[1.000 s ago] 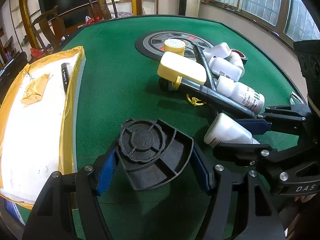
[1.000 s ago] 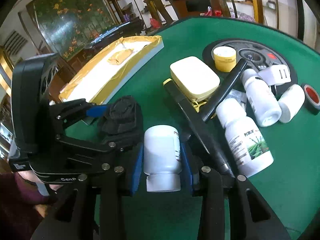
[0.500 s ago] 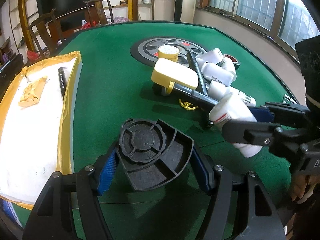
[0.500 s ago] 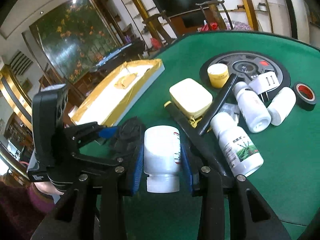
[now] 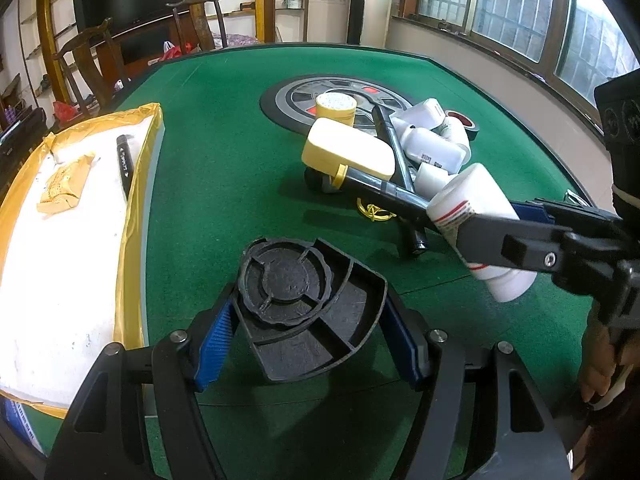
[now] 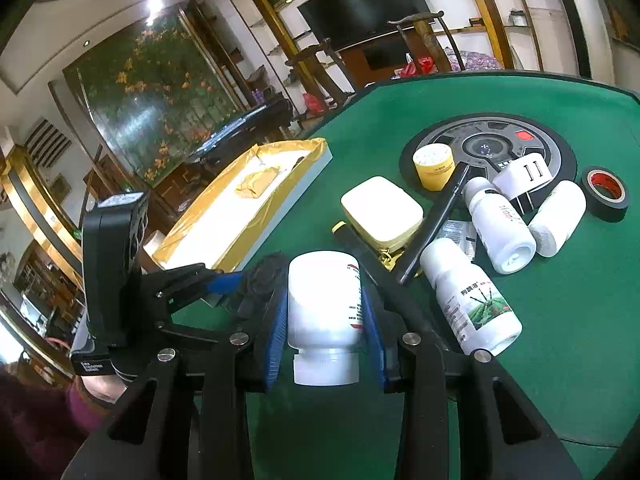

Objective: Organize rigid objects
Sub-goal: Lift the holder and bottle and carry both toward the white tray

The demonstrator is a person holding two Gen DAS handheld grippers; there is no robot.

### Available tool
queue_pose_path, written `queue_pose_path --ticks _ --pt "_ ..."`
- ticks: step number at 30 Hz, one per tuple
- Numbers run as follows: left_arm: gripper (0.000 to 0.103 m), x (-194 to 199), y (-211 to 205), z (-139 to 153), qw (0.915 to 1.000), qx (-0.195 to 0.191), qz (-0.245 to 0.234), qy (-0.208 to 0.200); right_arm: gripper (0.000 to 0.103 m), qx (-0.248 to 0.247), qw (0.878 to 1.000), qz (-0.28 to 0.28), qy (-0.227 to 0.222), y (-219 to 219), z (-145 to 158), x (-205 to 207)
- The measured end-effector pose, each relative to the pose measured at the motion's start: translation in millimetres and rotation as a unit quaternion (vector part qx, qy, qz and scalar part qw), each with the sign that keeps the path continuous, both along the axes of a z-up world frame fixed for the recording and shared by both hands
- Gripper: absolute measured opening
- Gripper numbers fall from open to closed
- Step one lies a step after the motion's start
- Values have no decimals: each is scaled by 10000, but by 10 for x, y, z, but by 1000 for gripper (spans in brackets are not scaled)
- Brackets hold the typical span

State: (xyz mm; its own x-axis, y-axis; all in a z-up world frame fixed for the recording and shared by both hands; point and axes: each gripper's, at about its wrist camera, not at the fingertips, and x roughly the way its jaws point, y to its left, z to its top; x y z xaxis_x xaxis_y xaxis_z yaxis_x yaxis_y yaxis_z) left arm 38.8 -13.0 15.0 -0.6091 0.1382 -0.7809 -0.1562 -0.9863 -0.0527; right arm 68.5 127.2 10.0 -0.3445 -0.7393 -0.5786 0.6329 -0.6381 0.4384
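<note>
Nearest me, my left gripper is clamped on a black plastic holder, blue pads pressed against its two sides; it hangs just above the green table. It looks stiff and light, with ribs and an open pocket, so a squeeze across its flat flanks should keep it from twisting. To its right, my right gripper is closed on a white bottle, held across the body with the cap toward me and lifted off the felt. I judge the bottle smooth, hard and light, likely to slip if gripped near the neck, so mid-body is the spot. To the left sits the gold-lined tray, with a marker and a wrapped packet inside, probably where things go. Farther off lies the pile: a yellow case, more white bottles, a yellow jar and black tape.
</note>
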Motion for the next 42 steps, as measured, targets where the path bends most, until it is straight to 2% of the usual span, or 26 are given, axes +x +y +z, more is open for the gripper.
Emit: queue_pose_path --ticks 6,13,18,42 --pt "67 16 -6 14 10000 20 8 51 32 -38 9999 -108 -25 30 6 -32" --pt "67 95 -40 75 9995 149 39 273 32 -113 9997 -222 -14 81 28 -66" --pt "67 154 15 111 9992 104 0 397 32 -129 9996 -246 -7 96 35 -94" --pt "67 247 -164 369 9967 397 176 685 32 -155 9995 -287 -7 139 39 -120"
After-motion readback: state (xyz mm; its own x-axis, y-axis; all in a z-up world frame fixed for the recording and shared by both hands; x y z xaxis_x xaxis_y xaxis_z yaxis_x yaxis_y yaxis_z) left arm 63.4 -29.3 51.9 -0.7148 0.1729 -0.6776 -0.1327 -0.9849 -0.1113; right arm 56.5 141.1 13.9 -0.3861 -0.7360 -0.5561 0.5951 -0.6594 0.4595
